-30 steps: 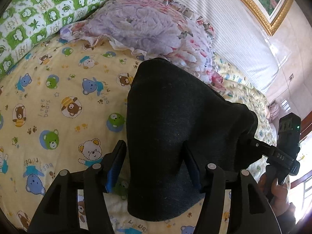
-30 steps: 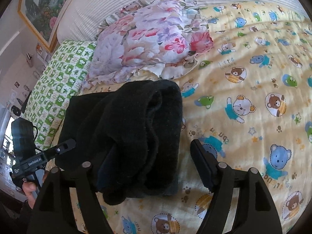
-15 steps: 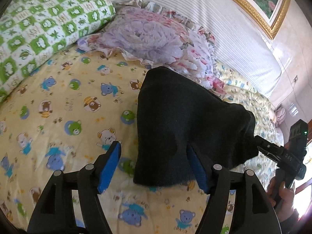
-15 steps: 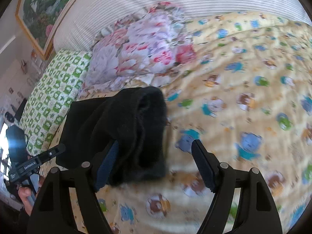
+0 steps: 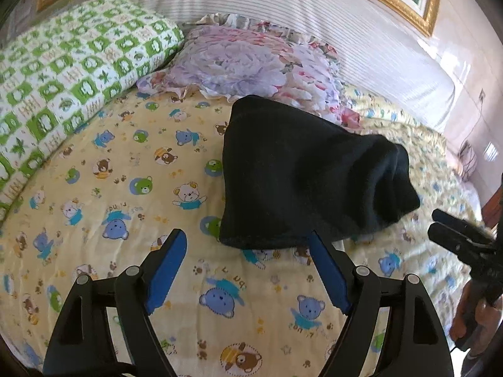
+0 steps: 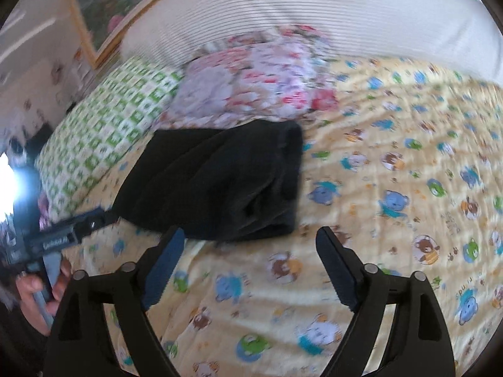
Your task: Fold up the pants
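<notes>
bear-print sheet (image 5: 119, 188): under and ahead of jaws | green checked pillow (image 5: 63, 72): far ahead, left | floral pillow (image 5: 251, 66): far ahead, centre | gold-framed picture (image 5: 408, 3): beyond, upper right

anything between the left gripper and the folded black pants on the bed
Nothing visible does. Only bare bear-print quilt lies between the left gripper and the black pants. Its jaws are opening with nothing between them, and the pants' near edge sits just past the fingertips.
</notes>
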